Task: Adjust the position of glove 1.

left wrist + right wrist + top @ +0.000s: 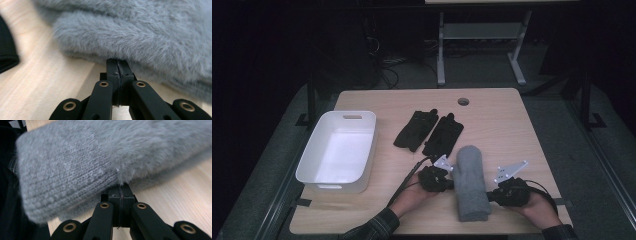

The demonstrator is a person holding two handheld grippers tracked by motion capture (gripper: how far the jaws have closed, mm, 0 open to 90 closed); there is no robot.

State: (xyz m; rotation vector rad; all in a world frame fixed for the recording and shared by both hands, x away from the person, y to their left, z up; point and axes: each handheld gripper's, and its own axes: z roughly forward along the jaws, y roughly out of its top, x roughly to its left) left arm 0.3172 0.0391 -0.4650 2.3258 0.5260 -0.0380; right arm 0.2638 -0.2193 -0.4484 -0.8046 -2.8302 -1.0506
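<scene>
A grey fuzzy mitten (470, 180) lies lengthwise on the wooden table near its front edge, cuff toward the person. My left gripper (452, 184) is at the mitten's left edge and my right gripper (490, 196) at its right edge. In the left gripper view the jaws are pressed together, and the left gripper (117, 62) has its tip buried in the mitten's fur (140, 32). In the right gripper view the right gripper (120, 188) is likewise shut, its tip under the mitten's edge (82, 162) beside the knitted cuff.
Two black gloves (414, 130) (443, 135) lie side by side just beyond the mitten; one glove's edge (6, 52) shows in the left gripper view. A white bin (334, 187) stands at the table's left. A cable hole (463, 101) is near the far edge.
</scene>
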